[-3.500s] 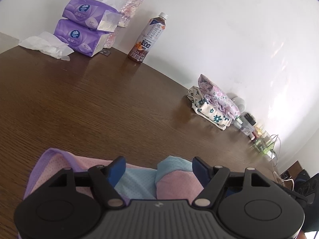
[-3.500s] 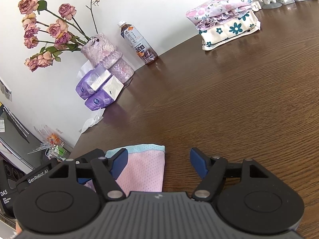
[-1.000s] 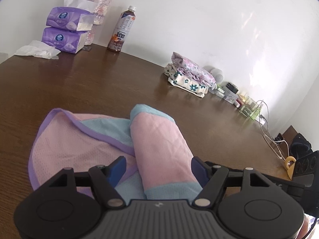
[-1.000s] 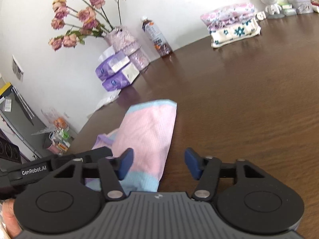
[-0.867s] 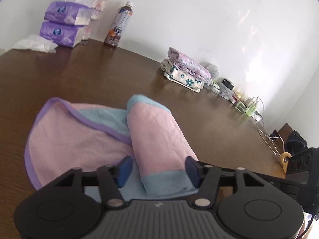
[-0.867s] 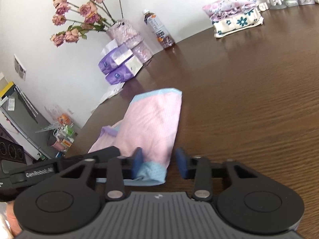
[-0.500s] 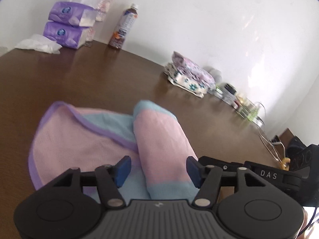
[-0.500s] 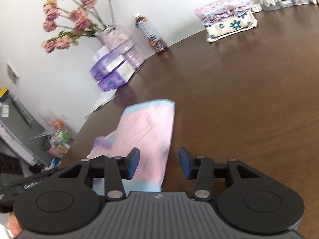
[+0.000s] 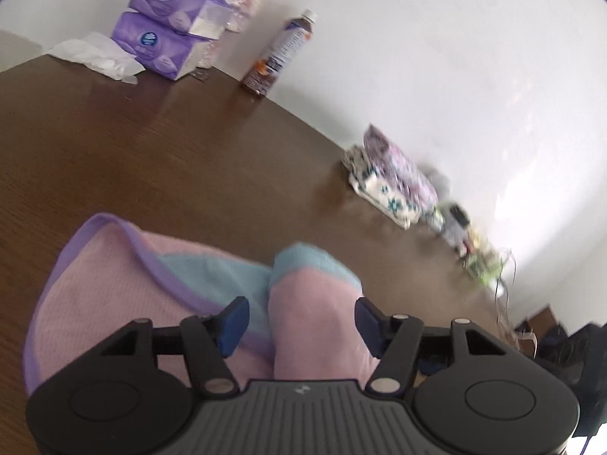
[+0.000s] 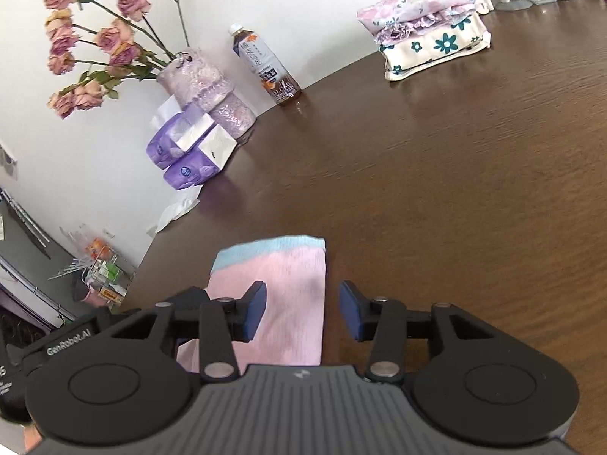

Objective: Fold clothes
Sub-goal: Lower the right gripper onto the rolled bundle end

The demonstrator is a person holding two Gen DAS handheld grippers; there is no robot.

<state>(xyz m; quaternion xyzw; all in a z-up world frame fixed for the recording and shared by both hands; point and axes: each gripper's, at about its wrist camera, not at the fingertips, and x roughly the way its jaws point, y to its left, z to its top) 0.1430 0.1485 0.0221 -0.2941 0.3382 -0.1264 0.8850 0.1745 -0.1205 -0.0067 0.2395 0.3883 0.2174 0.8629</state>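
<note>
Since half a second ago both grippers have dropped lower and closer over the garment, so the folded strip now fills the space between each pair of jaws, and the left view has swung and blurred with the motion. The left gripper has its jaws released, spread to either side of the pink strip without pinching it. The right gripper is likewise released, one blue pad over the cloth and the other over bare wood just past the strip's edge.

The garment lies flat on the dark wooden surface, close under both tools. It is a thin pink mesh piece with a pale blue band at the far end of the folded strip and lilac binding around a rounded flap that spreads out to the left.

The step in hand looks like taking hold of the near end of the strip to fold it forward. To do it well, each set of jaws should close on all layers at once, near the two corners, and lift together so the edge stays straight and the flap is not dragged askew.

Well apart, by the wall, sit a stack of folded floral clothes, a drink bottle, purple tissue packs and a vase of roses.
</note>
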